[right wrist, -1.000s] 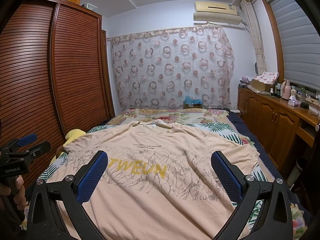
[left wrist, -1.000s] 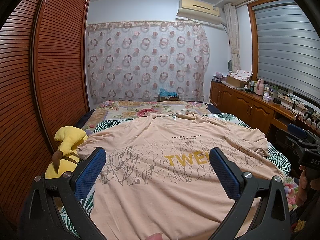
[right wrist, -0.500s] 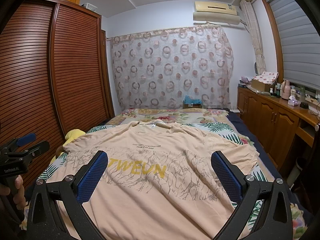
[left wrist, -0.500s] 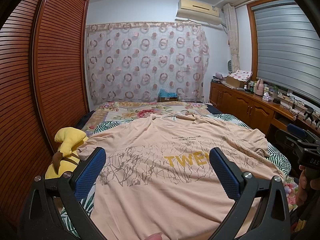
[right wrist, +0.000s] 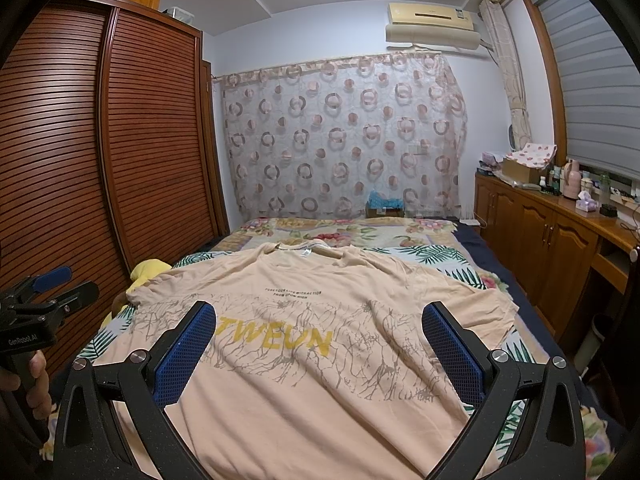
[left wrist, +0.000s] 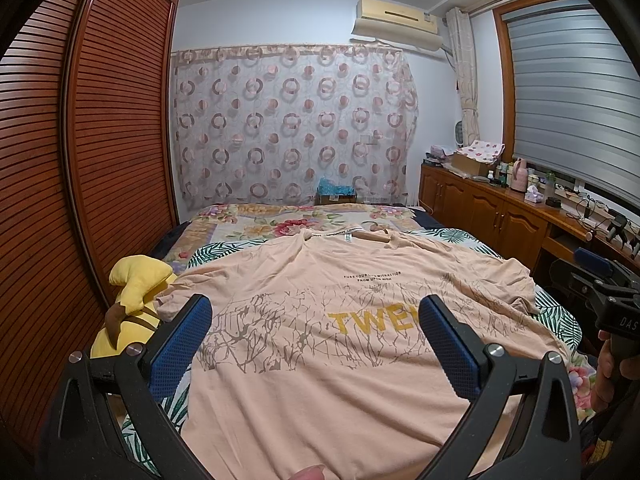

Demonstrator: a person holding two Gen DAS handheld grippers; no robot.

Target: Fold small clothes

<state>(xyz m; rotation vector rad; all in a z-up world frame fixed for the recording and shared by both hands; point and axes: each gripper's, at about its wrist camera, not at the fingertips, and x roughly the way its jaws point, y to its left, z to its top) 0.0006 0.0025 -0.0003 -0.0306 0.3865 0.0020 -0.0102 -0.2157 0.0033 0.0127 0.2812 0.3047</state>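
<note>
While the peach T-shirt (left wrist: 320,360) is lying spread face-up on the bed (left wrist: 280,220), collar at the far end and hem at the near edge, both grippers are hovering above its near half. Left gripper (left wrist: 316,344): jaws standing wide apart, gripping nothing. Right gripper (right wrist: 320,348): likewise wide open and empty, poised over the yellow lettering. In the right wrist view, the left gripper (right wrist: 44,292) is showing at the left edge, with a hand (right wrist: 28,380) wrapping its handle. A yellow plush toy (left wrist: 132,304) is sitting just beside the shirt's left sleeve (left wrist: 176,300), against the wardrobe (left wrist: 80,160).

Judged step: no fold is begun; the first grasp is pending. To do it well, each gripper should be pinching one edge of the shirt through both layers, one near the shoulder and one near the hem, so the side is travelling over as a straight line. Wrinkles across the printed area are worth smoothing first. The left sleeve, lying close to the toy, is likely needing a clean lift to avoid dragging it.
</note>
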